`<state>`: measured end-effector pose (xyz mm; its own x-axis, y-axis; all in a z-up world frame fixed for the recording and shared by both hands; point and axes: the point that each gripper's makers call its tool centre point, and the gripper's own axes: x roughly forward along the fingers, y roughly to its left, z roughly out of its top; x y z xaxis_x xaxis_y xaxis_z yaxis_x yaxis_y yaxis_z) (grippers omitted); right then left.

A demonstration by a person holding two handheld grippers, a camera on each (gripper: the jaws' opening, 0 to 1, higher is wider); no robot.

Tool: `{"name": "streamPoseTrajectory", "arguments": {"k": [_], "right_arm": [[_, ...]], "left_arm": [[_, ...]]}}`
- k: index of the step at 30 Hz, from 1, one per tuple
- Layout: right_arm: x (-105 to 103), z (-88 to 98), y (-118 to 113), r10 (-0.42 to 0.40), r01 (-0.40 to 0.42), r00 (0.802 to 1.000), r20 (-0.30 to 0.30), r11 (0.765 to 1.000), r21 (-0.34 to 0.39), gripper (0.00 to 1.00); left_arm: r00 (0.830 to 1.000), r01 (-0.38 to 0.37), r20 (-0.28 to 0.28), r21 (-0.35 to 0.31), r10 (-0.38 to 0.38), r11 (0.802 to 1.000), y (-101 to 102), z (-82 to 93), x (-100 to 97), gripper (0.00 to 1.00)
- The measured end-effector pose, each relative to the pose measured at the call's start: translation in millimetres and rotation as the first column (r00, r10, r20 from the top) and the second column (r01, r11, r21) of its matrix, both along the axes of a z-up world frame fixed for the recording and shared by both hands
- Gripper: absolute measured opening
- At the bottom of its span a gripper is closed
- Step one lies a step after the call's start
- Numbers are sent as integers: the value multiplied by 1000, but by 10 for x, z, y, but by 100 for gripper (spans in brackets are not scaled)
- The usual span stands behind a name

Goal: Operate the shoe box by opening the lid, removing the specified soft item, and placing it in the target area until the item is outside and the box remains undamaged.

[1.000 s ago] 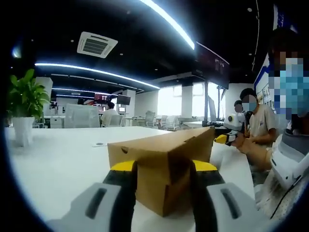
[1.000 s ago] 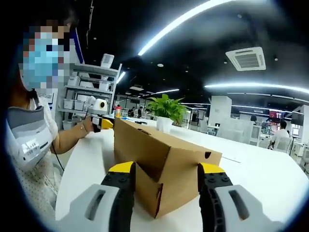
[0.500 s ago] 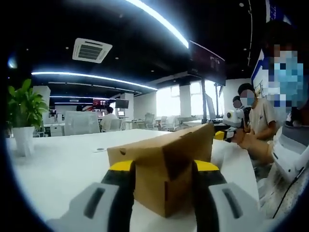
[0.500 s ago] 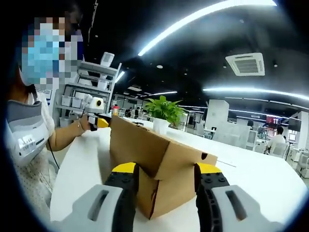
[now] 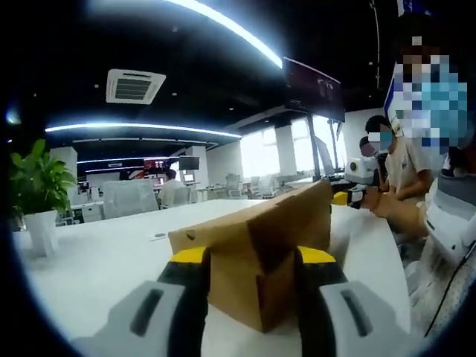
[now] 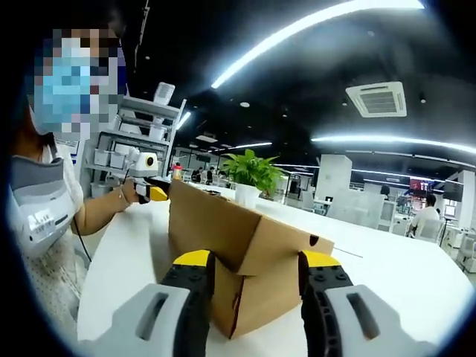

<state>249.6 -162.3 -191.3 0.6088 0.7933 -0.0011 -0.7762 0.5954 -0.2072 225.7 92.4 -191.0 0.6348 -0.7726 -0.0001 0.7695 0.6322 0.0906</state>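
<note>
At frame centre, both views: shoe box (image 5: 256, 256), lid shut | left gripper (image 5: 251, 260) and right gripper (image 6: 253, 262) jaws clamped on opposite ends, probably steadying it.

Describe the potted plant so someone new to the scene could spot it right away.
Start at the long white table with the brown cardboard box on it. Past the box's far end stands the potted plant, in the left gripper view near that view's left edge. It is the one green, leafy thing around, in a plain white pot.
</note>
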Motion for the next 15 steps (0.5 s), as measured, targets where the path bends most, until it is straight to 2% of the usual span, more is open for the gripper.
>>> {"name": "streamPoseTrajectory", "arguments": {"k": [6,15], "right_arm": [[5,2,-3,-1,1,1000,3,1000,-2,45],[7,11,-2,-4,4,1000,22,1000,-11,46]], "left_arm": [[1000,-12,27,33,11,999,-1,-12,11,43],[999,-13,31,10,13,1000,21,34,19,43]]}}
